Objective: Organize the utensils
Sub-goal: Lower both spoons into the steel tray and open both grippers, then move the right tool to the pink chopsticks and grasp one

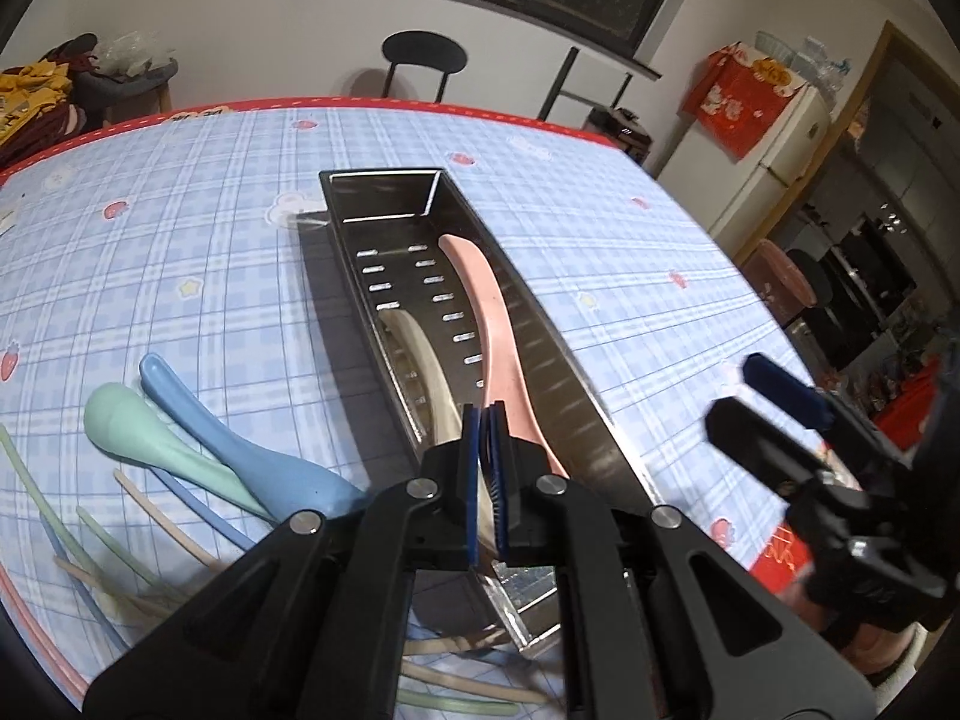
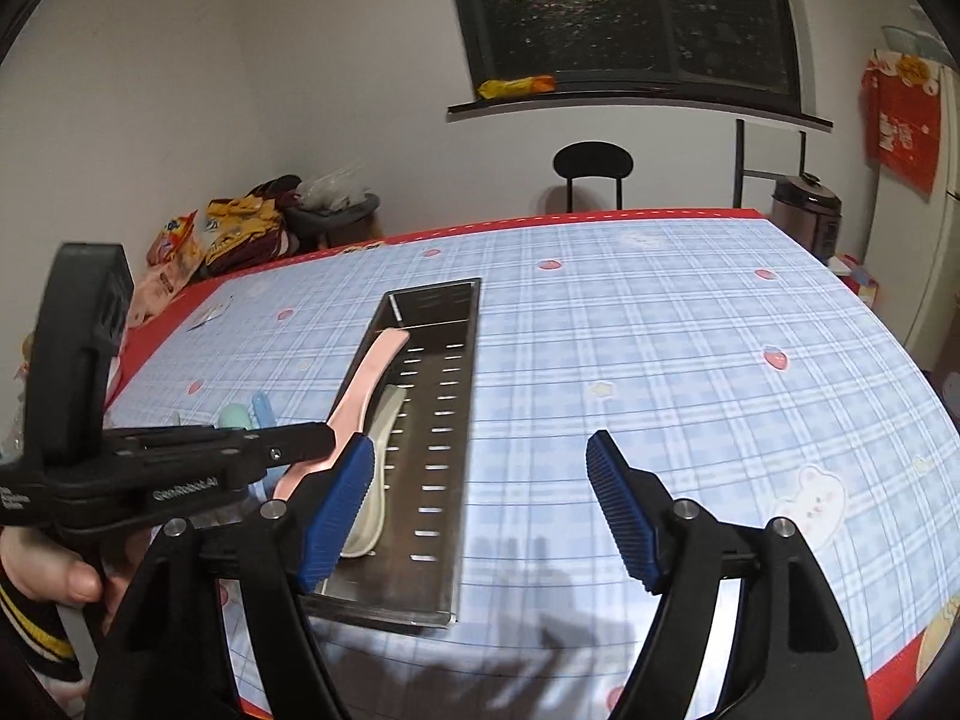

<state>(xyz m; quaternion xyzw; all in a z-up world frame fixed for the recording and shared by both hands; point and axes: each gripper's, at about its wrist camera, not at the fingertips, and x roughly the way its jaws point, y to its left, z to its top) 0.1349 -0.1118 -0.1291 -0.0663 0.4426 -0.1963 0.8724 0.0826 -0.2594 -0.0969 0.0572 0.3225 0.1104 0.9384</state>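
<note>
A long steel slotted tray (image 1: 543, 324) (image 2: 462, 420) lies on the plaid tablecloth. A pink spoon (image 1: 489, 324) (image 2: 366, 378) and a cream spoon (image 1: 429, 360) (image 2: 375, 480) lie in it. My left gripper (image 1: 485, 420) hovers over the tray's near end with its blue pads pressed together; the pink spoon's wide end lies just beside them, not between them. A green spoon (image 1: 129, 426) and a blue spoon (image 1: 240, 450) lie on the cloth left of the tray, among several thin chopsticks (image 1: 36, 492). My right gripper (image 2: 480, 462) is open and empty, right of the tray.
The table's red border (image 1: 384, 103) runs along the far edge. A black chair (image 2: 593, 163) stands behind the table. Bags sit on a stool (image 2: 252, 222) at the left. A fridge (image 1: 774, 138) stands to the right.
</note>
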